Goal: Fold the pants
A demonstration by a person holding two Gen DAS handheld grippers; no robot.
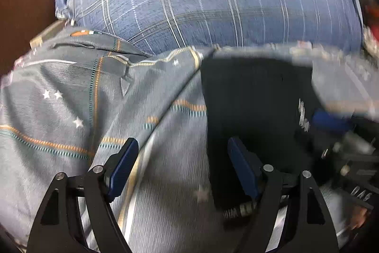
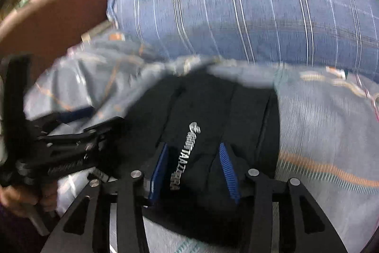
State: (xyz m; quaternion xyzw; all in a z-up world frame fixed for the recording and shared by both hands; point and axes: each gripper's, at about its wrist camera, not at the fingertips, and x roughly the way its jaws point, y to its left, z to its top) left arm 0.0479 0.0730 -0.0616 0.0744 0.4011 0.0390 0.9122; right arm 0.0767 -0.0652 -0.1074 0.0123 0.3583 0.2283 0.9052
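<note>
Both tongs gape: the right gripper straddles the black pants on the bed, the left gripper at their edge.

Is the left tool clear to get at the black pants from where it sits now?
Probably yes. The left tool is open above the black pants' left edge with nothing in between; the right tool works further right.

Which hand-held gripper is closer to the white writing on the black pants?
Right. The right hand-held gripper straddles the white writing on the black pants; the left hand-held gripper sits at their edge.
</note>
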